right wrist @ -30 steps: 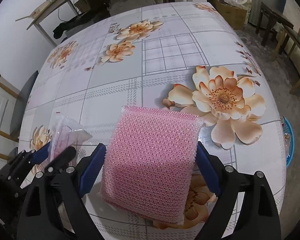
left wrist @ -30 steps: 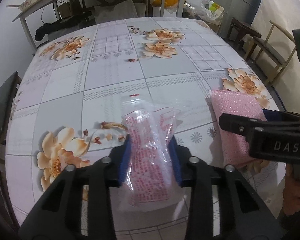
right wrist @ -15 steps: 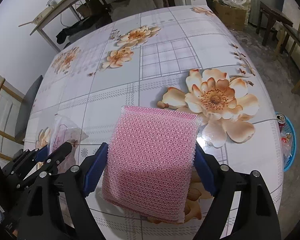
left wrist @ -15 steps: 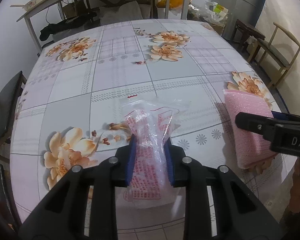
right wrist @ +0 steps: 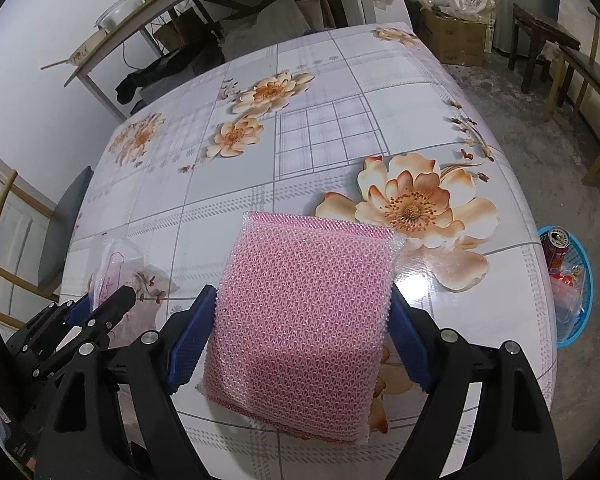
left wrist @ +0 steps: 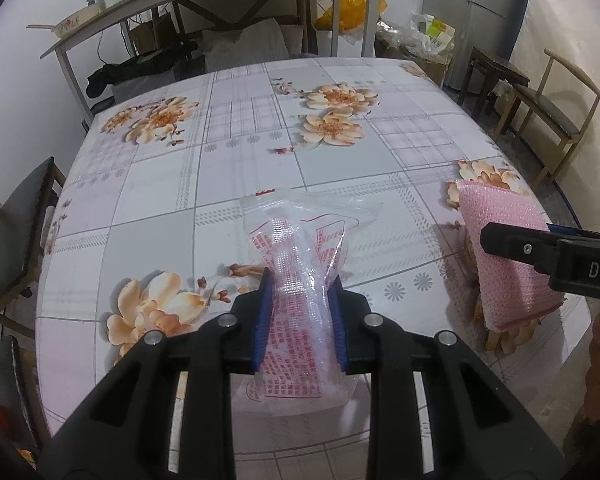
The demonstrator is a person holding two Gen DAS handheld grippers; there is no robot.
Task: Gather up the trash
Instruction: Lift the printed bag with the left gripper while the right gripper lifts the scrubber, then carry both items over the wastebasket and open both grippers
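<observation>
The left hand-held gripper (left wrist: 300,316) pinches a flimsy, slippery plastic bag (left wrist: 300,264) mid-length above the table (left wrist: 160,184); just right of that bag, the right hand-held gripper (right wrist: 300,340) clamps a soft, light pink sponge (right wrist: 304,312) by its sides.

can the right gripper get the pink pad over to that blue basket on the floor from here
Probably yes. The right gripper is clamped on the pink mesh pad, and the blue basket sits on the floor just past the table edge on that side, with nothing visible between them.

red print on the clear bag (left wrist: 300,292) is too small to read.
</observation>
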